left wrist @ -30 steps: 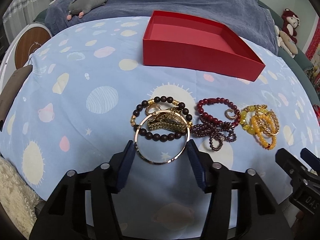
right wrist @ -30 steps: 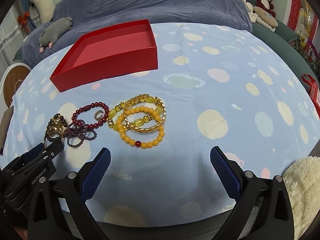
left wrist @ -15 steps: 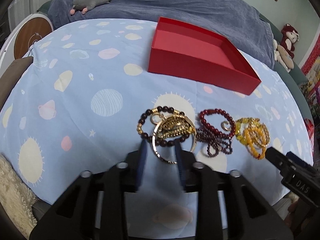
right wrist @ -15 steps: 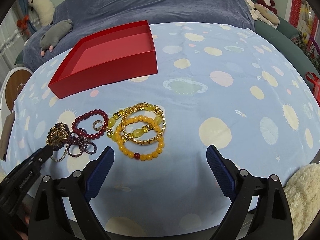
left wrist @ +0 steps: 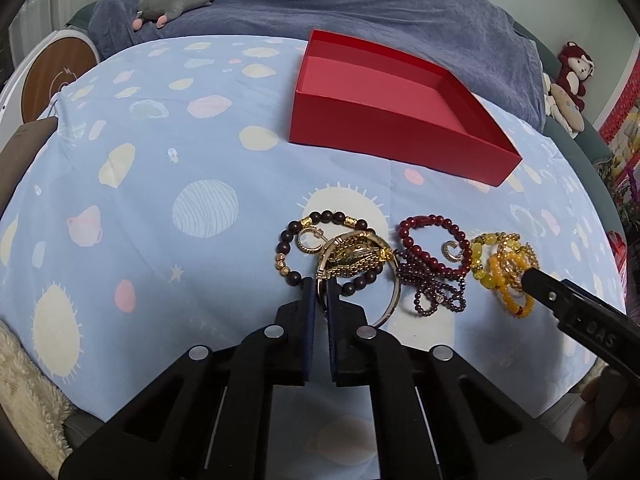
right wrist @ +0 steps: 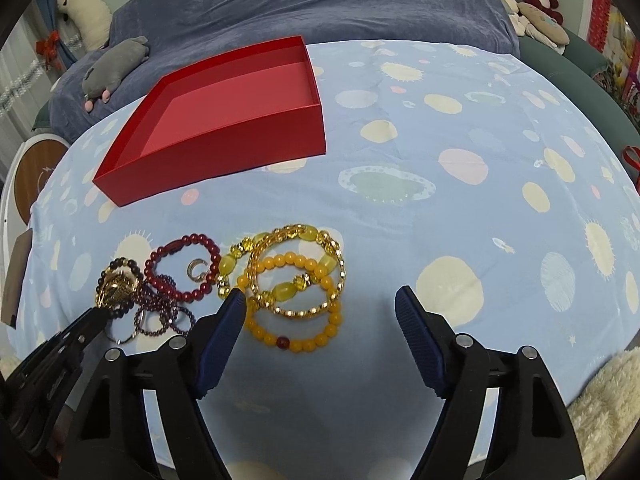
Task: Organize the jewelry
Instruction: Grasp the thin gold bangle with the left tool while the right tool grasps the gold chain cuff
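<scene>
My left gripper (left wrist: 320, 286) is shut on the near rim of a gold bangle (left wrist: 394, 296), tilting it up over a dark bead bracelet (left wrist: 294, 232) and a gold chain piece (left wrist: 352, 256). Beside them lie a red bead bracelet (left wrist: 434, 222), a purple bead strand (left wrist: 432, 296) and yellow bead bracelets (right wrist: 296, 280). My right gripper (right wrist: 320, 304) is open just in front of the yellow bracelets, its left finger (right wrist: 224, 320) beside them. The open red box (left wrist: 400, 120) stands behind, also in the right wrist view (right wrist: 224, 120).
A blue patterned cloth (right wrist: 460, 208) covers the table. A fluffy cream rug (right wrist: 600, 408) lies at the near edges. A blue sofa with a grey plush toy (left wrist: 176, 0) stands behind the table. A small ring (right wrist: 198, 270) lies inside the red bracelet.
My left gripper has closed from wide open onto the bangle's near rim and lifted it. My right gripper has moved forward and left toward the yellow bracelets, staying open.
</scene>
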Available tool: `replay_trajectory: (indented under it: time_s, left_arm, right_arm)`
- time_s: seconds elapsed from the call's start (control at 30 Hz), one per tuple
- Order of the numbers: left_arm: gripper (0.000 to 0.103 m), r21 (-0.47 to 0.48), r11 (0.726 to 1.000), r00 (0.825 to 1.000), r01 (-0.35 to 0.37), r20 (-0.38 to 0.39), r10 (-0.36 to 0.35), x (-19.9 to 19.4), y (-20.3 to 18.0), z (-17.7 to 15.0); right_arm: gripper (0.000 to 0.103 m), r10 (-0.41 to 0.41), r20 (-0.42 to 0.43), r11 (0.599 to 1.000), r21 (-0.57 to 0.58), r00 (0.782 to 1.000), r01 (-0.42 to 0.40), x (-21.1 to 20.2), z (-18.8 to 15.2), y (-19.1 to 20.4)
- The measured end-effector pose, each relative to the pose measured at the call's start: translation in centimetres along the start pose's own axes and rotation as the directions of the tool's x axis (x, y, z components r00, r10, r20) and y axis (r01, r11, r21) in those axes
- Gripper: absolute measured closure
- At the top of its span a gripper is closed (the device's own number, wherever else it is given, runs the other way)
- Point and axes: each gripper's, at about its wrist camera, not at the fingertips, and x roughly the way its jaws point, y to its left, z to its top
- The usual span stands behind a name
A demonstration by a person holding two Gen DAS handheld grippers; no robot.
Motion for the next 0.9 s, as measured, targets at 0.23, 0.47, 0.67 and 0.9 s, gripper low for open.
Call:
replay_trajectory:
  time_s: [0.23,0.47,0.67,0.9]
  left_arm:
    - [0.099,-0.016,0.999,0.999,0.03,0.013,-0.029,-1.1,0.2,0.2]
    - [0.099,-0.024,0.999,0.999,0.045,0.022,-0.044,-1.9,0.2,0.4]
    - [0.099,-0.019,0.998,0.997,0.067,0.047,-0.066,-3.5,-0.2,0.9]
    - [0.099,-0.018,0.991,0.989,0.129,0.08,-0.127,-5.5,-0.8,1.9]
  right_arm:
    - [0.034,0.002,-0.02,0.999,-0.036,1.0,-0.003,1.8,0.8,1.3]
    - [0.048,0.031,-0.008,0.998,-0.059,0.999,-0.032,1.4,0.8,2.0]
    - [0.048,0.067,0.028,0.997,-0.043,0.997,-0.065,-0.6,0.8,1.5]
    - [0.048,0.098,0.053,0.995,-0.016,0.994,-0.097,-2.7,0.9,0.4]
